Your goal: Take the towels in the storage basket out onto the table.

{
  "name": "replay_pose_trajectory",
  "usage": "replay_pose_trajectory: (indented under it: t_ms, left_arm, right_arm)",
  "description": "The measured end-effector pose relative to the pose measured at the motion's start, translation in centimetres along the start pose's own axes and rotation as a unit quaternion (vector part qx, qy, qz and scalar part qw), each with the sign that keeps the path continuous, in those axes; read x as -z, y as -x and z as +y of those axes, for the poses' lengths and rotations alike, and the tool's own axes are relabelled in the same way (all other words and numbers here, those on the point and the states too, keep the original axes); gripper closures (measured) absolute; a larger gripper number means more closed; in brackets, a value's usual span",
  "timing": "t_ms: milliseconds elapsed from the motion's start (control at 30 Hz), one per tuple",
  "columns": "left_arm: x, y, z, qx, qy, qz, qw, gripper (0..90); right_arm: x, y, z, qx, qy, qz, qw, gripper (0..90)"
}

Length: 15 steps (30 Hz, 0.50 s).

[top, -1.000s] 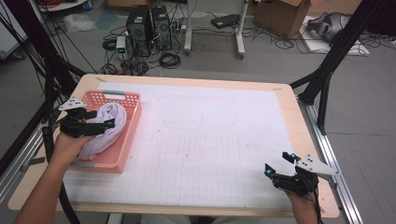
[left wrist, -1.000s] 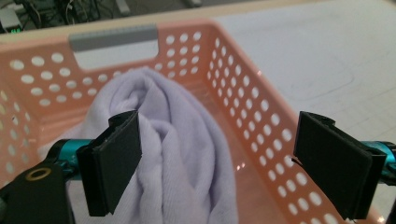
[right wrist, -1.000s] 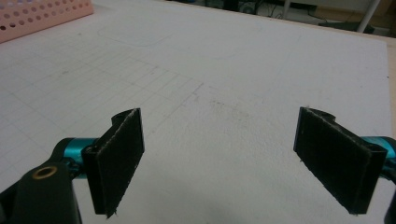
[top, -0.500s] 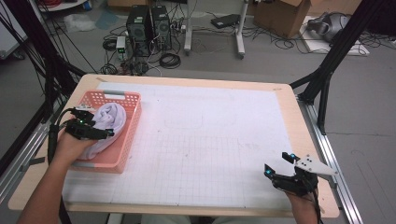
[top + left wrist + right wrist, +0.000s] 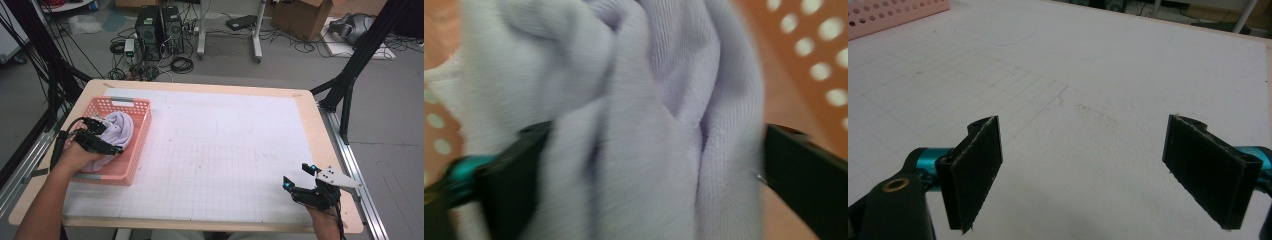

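A: Where is the cloth?

B: The pale lilac cloth [image 5: 116, 131] lies bunched in a pink basket [image 5: 131, 159] at about 9 o'clock on the counter [image 5: 225, 150], seen from the high view. The basket is pierced with rows of small holes and stands near the counter's left edge.

A: And the left gripper?

B: The left gripper [image 5: 102, 145] reaches into the basket from the 7 o'clock side, held in the person's left hand [image 5: 77, 157]. In the left gripper view its black fingers [image 5: 509, 185] stand wide apart, one on each side of a thick fold of cloth. The cloth fills the space between them and touches both. The picture is blurred, so I cannot tell whether the fingers are pressing into the cloth or only resting against it.

A: What about the right gripper?

B: The right gripper [image 5: 300, 186] hovers at about 5 o'clock on the counter, near the front edge and well apart from the basket. In the right gripper view its fingers [image 5: 975, 170] are spread wide with nothing between them, above the white gridded surface. A corner of the basket [image 5: 893, 15] shows at about 11 o'clock in that view.
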<state>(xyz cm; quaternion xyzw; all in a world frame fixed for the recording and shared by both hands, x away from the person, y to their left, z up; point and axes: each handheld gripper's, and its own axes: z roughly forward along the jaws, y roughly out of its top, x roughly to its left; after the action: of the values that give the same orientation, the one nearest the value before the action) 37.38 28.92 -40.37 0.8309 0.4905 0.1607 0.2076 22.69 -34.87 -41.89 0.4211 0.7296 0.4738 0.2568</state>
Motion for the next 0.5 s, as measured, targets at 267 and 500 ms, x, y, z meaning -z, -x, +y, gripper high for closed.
replay_pose_trajectory:
  t_ms: [267, 500]
  left_arm:
    - [-1.6, 0.0, 0.0, 0.004, -0.024, 0.068, 0.9974, 1.8]
    - [-1.2, -0.8, -0.6, 0.028, -0.001, 0.110, 0.9936, 27.1]
  right_arm:
    - [0.1, 0.1, -0.1, -0.001, -0.002, -0.001, 1.0000, 14.8]
    - [0.1, 0.2, -0.2, -0.001, -0.005, -0.001, 1.0000, 14.8]
